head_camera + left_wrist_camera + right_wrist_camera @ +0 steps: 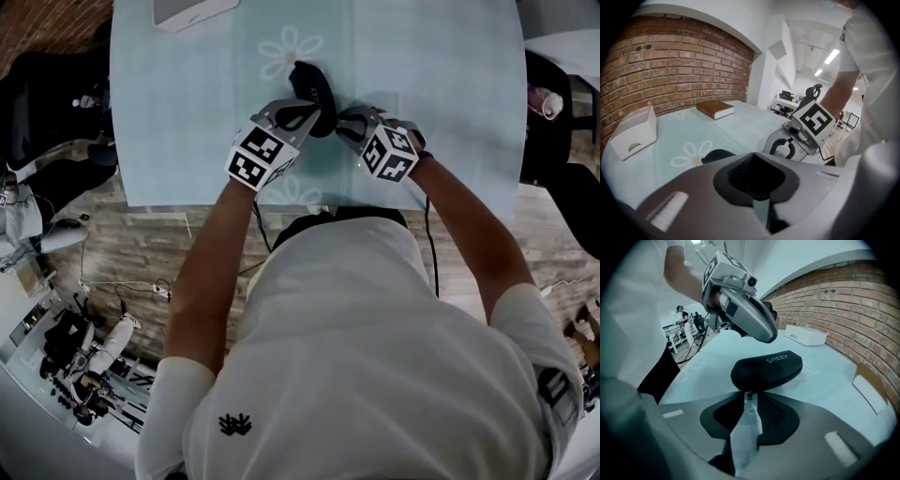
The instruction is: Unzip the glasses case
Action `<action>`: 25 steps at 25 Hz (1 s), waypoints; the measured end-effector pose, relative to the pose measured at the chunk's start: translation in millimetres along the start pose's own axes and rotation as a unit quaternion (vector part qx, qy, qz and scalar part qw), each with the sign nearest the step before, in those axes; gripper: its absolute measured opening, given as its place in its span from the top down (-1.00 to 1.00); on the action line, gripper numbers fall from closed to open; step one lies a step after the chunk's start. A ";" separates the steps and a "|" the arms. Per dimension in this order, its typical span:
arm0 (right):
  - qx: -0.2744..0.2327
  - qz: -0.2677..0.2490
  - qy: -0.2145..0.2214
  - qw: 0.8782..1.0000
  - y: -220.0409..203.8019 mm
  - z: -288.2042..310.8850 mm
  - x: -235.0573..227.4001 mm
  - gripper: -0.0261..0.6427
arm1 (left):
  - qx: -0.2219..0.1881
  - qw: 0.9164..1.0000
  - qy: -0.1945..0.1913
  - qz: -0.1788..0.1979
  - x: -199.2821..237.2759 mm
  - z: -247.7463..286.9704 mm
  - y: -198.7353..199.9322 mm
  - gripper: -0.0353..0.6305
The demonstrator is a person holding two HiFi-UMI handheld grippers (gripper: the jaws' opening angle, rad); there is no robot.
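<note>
A black zipped glasses case lies on the pale blue table, its white lettering facing up. My right gripper sits at the case's near end. Its jaws stand almost together, and the small zipper pull lies between the tips. My left gripper is over the case's left side with its jaws nearly closed and nothing between them. From the right gripper view, the left gripper hangs just above the case. Only a dark edge of the case shows past the left jaws.
A white box stands at the table's far left corner. A brown book lies further along the brick wall. A flower print marks the table beyond the case. The table's near edge is close under my wrists.
</note>
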State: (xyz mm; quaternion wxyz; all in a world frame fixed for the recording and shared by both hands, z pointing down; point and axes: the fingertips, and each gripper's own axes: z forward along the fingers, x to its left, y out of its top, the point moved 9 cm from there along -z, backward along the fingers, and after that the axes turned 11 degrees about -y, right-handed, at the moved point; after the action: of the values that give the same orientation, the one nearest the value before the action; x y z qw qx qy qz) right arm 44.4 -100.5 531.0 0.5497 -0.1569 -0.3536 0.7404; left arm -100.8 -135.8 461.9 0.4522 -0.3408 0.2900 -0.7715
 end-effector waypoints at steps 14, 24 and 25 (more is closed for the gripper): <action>0.011 0.021 0.052 0.998 2.5 11.5 -2.8 0.84 | 0.004 0.999 -0.006 -0.044 13.4 21.9 -20.5 0.73; 0.004 0.026 0.009 1.000 -2.4 -0.8 7.4 0.91 | 0.000 0.999 -0.001 -0.047 9.5 24.2 -21.0 0.73; 0.004 0.028 0.010 1.000 -2.3 0.0 7.6 0.91 | -0.001 0.999 -0.001 -0.048 9.0 24.5 -20.9 0.73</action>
State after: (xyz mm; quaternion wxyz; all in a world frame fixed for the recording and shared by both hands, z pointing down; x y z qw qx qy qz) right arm 43.4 -93.2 533.8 0.5330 -0.1720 -0.3408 0.7551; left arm -95.1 -138.4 494.7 0.4151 -0.3554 0.2733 -0.7916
